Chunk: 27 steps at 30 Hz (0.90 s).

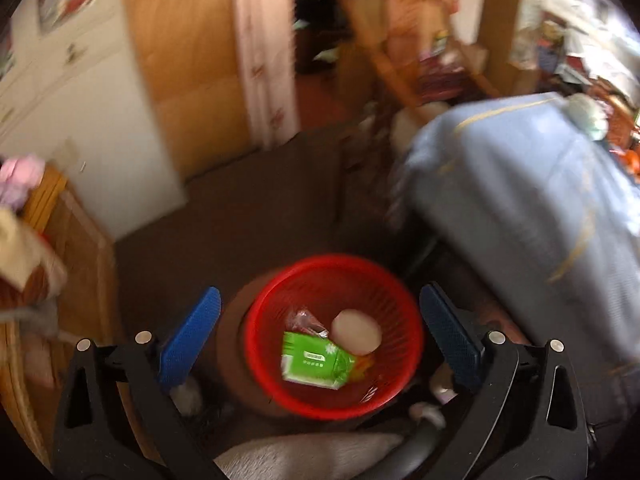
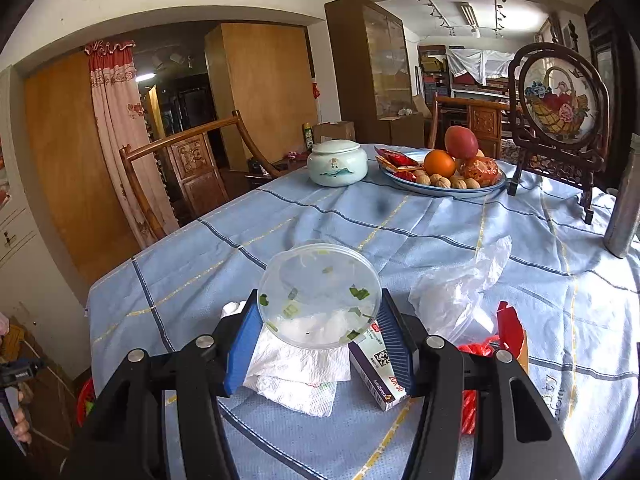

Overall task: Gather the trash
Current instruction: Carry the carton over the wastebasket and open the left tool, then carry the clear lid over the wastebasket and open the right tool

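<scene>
The collecting is partly done, judging by the red basket (image 1: pixel 334 336) low in the centre of the left wrist view: it already holds a green packet (image 1: pixel 316 362), a pale round piece (image 1: pixel 357 331) and a crumpled pinkish wrapper (image 1: pixel 306 320). That view is smeared, so what exactly the pale piece is cannot be told.

Plenty is left on the table (image 2: pixel 280 232). In the lower middle of the right wrist view lie a white paper towel (image 2: pixel 296 376), a small purple and white box (image 2: pixel 378 372), a crumpled clear plastic bag (image 2: pixel 460 292) to the right of it, and red scraps (image 2: pixel 508 324) at the lower right. The fruit plate (image 2: pixel 444 190) and the lidded ceramic jar (image 2: pixel 338 162) in the upper centre look like things to keep, not trash.

The right gripper (image 2: pixel 318 336) has its blue pads clamped on either side of a clear round plastic lid (image 2: pixel 318 294), flecked with green bits and raised on edge above the paper towel. The left gripper (image 1: pixel 320 344) hangs over the basket with its fingers (image 1: pixel 190 340) wide apart, holding and touching nothing
</scene>
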Tool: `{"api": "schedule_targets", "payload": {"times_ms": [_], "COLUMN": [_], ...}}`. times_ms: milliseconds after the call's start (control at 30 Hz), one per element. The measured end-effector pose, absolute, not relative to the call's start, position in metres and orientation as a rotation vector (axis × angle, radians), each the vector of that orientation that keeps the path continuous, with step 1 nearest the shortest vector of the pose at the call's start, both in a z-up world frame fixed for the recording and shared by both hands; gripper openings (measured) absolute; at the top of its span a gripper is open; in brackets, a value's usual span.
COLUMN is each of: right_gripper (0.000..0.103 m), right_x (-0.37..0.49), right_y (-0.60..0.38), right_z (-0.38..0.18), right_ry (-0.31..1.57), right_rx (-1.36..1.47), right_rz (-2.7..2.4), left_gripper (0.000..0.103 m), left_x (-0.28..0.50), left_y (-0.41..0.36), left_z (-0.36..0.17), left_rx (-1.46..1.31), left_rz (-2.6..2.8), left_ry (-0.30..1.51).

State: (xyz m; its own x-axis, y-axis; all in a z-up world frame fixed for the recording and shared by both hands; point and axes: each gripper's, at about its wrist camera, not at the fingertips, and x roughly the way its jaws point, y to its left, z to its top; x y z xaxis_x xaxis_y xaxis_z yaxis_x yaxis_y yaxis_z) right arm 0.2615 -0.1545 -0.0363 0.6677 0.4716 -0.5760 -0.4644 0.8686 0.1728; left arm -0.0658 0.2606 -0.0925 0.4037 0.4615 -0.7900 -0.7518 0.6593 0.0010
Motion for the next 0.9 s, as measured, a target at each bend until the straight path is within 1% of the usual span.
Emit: {"api": "schedule_targets", "payload": {"times_ms": [100,200,467,633,900], "right_gripper": [0.057,0.057,0.056,0.056,0.057], "right_x": [0.252,0.234,0.177,0.144,0.109], "right_y": [-0.137,-0.106,-0.006,0.06,0.153], "right_z": [-0.03,-0.02,-0.008,-0.015,-0.039], "right_ry": [0.652,0.637,0.639,0.692,0.803], "right_rx": [-0.006,-0.046,-0.09,-0.104,-0.153], "right_rz": [0.559,0.615,0.843,0.995,1.151], "left_gripper": [0.096,0.096,0.096,0.096,0.096], "left_x": [-0.077,-0.083,-0.099,-0.106,-0.118], "left_y": [0.276,0.286,0.297,0.305,0.326], "left_z": [-0.111,-0.116,-0.118,-0.115,-0.127], "left_rx": [-0.464,-0.524,-0.527,-0.549,-0.624], "left_rz": [0.796,0.79,0.822,0.855,0.966], "left_ry": [0.889,0.878,0.828,0.782,0.77]}}
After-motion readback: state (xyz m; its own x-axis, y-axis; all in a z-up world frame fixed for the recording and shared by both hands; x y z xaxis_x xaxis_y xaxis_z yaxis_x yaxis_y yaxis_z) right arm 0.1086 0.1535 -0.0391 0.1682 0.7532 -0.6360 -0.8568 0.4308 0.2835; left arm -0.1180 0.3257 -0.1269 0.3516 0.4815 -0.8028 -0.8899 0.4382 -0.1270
